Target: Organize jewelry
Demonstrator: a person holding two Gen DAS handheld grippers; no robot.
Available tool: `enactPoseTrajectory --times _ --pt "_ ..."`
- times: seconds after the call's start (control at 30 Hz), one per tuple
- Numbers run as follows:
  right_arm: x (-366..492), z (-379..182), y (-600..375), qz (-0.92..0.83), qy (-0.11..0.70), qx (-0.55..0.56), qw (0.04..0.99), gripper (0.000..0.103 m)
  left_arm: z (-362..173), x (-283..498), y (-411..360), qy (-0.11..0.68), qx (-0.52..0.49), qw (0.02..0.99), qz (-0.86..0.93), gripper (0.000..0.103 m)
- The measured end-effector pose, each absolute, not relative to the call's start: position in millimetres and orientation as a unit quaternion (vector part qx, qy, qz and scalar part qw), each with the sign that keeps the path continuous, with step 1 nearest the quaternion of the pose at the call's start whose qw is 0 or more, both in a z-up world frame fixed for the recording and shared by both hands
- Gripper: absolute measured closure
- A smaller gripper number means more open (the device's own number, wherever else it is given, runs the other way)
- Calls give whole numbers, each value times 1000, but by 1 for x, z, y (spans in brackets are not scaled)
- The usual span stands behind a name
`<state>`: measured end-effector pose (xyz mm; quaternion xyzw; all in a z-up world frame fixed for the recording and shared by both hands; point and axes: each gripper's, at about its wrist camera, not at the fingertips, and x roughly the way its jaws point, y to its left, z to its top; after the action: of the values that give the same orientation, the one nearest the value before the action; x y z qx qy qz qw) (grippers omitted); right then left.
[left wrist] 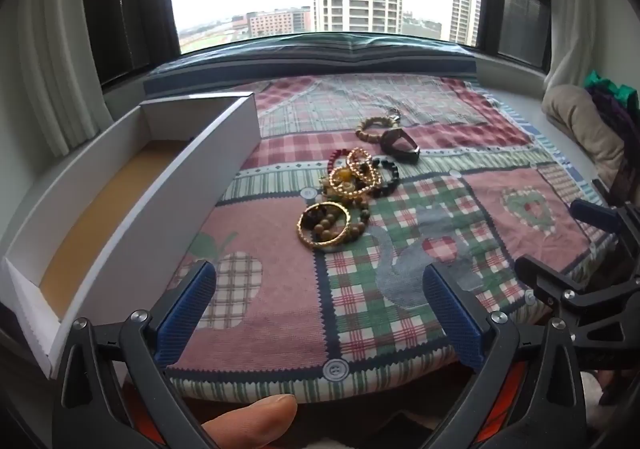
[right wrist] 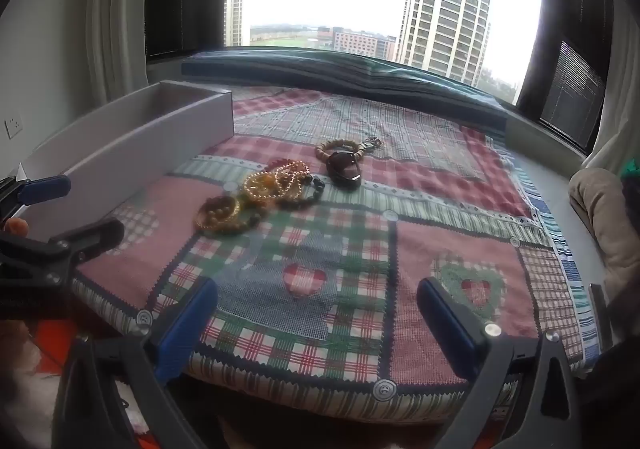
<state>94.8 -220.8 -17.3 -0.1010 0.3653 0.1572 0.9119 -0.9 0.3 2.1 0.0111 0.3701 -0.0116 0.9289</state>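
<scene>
Jewelry [left wrist: 348,189] lies in a small heap in the middle of the patchwork quilt [left wrist: 400,289], well in front of both tools. A twisted gold bangle [left wrist: 324,225] sits at the near end, with bead bracelets tangled behind it and a dark brown bangle [left wrist: 400,145] and a tan bead bracelet [left wrist: 374,129] farther back. The white box [left wrist: 208,185] stands open just left of the heap, and I see nothing in it. The left gripper [left wrist: 320,313] is spread wide and holds nothing. The right gripper [right wrist: 316,325] is spread wide too, with nothing in it. I think the first pick comes next. The gold bangle looks easiest, since it is nearest and mostly free. It seems best to come down with one finger inside the ring and one outside, then close softly on the rim. Lift slowly, because beads lie inside the ring and may drag along. I can see no words or labels anywhere.
</scene>
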Motion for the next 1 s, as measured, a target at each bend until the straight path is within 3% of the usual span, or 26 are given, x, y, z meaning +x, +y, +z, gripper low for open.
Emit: enactPoseTrajectory --times 1.0 --pt "91 -15 -223 168 351 -106 915 1 -1 1 0 377 27 926 -10 0"
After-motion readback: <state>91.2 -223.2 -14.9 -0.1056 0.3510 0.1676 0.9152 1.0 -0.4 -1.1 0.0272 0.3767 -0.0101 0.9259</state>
